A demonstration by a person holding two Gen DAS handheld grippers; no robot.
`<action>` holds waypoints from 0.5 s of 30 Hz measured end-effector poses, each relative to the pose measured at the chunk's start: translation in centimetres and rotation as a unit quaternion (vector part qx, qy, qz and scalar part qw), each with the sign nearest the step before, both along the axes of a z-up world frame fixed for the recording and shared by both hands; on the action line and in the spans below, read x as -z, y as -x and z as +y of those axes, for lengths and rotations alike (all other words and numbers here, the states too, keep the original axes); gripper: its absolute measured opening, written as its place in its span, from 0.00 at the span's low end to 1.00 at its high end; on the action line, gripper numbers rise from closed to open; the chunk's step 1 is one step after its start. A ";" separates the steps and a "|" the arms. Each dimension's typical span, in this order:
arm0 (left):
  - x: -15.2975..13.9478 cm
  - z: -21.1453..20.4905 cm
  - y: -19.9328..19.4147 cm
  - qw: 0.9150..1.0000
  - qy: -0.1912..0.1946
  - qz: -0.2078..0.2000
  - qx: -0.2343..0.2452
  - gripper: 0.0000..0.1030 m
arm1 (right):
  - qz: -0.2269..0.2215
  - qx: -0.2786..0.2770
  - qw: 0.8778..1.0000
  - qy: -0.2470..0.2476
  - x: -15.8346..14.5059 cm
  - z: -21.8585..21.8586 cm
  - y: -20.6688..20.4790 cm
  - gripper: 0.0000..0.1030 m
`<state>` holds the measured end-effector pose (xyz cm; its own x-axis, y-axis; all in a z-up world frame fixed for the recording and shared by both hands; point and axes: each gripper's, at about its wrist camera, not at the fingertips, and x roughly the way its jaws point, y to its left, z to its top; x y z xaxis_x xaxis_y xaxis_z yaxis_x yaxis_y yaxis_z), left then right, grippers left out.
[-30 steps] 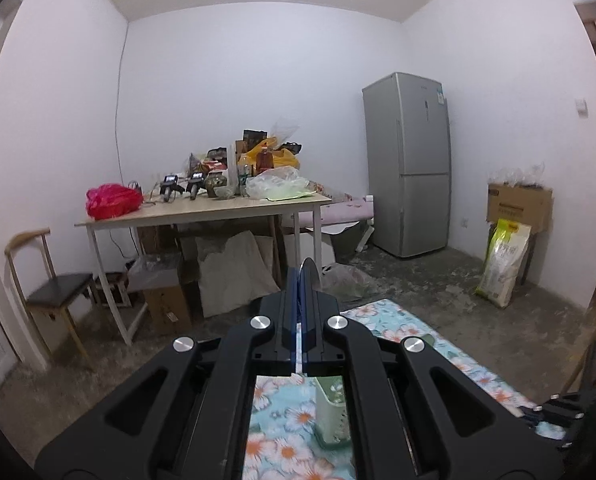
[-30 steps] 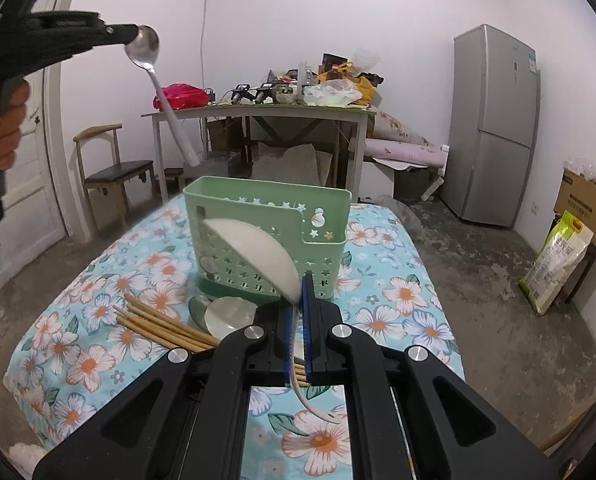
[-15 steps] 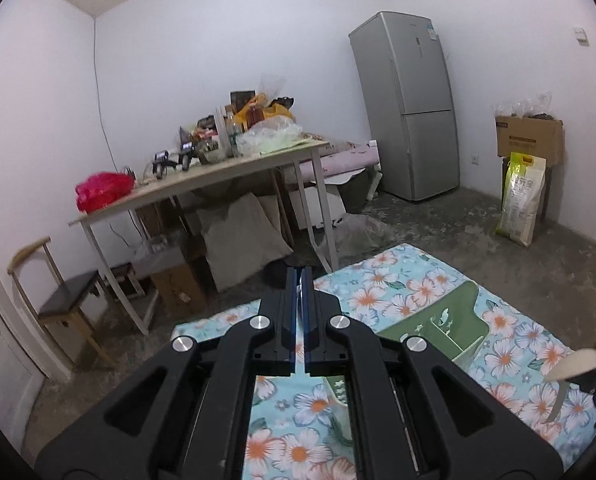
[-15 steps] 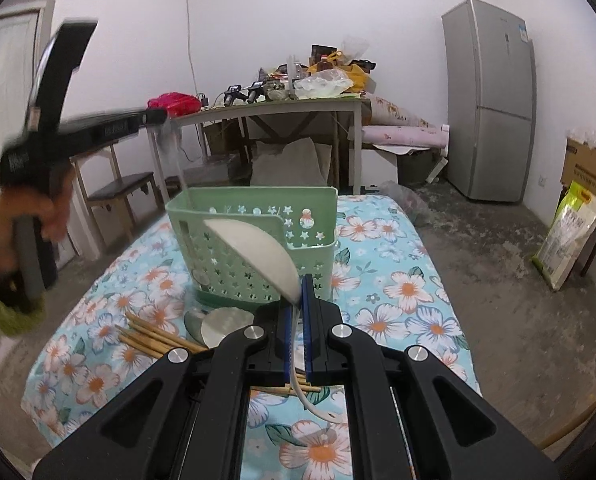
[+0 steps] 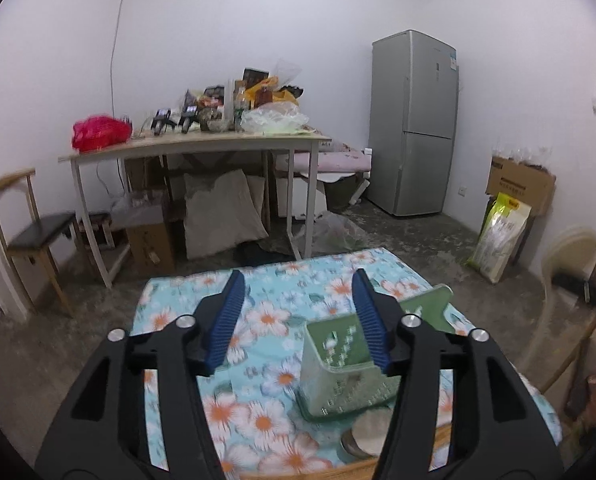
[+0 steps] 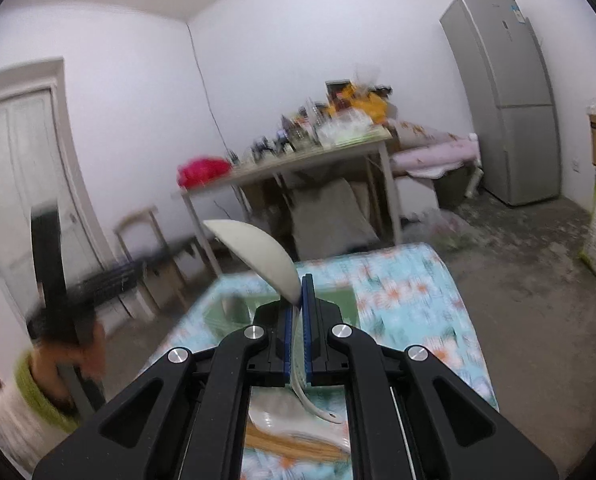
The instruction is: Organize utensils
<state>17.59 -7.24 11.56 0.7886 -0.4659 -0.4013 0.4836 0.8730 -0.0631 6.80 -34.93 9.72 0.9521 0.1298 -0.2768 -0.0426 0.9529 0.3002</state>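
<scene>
Nearest in the left wrist view, the left tongs (image 5: 296, 312) stand spread with nothing between them; their jaws have just been opening. A second ago they were pressed together on a metal spoon, held high beside the green utensil basket (image 5: 347, 364). The spoon is now out of sight, so it has probably been dropped into the basket, though the inside of the basket is not visible to confirm this.

The basket stands on the counter (image 5: 258, 320), which is covered in a blue flowered cloth, just beyond the right jaw. In front of the basket lie a pale round ladle bowl (image 5: 371, 428) and, in the right wrist view, a bundle of wooden chopsticks (image 6: 294, 446), both partly hidden by the tongs' black frames.

The right tongs (image 6: 296, 316) are pressed together, pinching the handle of a white rice scoop (image 6: 258, 252). Since a second ago the scoop has been lifted off the counter and now rides above the basket, likely next to go in.

Motion blur smears the right wrist view: the person's hand (image 6: 70, 356) with its green cuff at the left edge is indistinct. A cluttered table and a grey fridge stand farther back.
</scene>
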 end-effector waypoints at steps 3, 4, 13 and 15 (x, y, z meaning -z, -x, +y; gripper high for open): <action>1.3 1.6 0.9 0.999 0.018 0.037 0.001 0.57 | -0.034 -0.019 0.999 -0.013 -1.8 -1.0 -1.2 0.04; 2.0 2.3 1.2 0.998 0.026 0.053 0.001 0.59 | -0.045 -0.029 0.998 -0.018 -2.3 -1.3 -1.8 0.05; 7.0 5.0 3.9 0.992 0.024 0.128 -0.005 0.71 | -0.052 -0.076 0.995 -0.049 0.7 -3.1 -8.7 0.05; 7.8 5.5 4.3 0.990 0.021 0.137 -0.008 0.73 | -0.046 -0.079 0.994 -0.053 1.9 -3.1 -9.9 0.05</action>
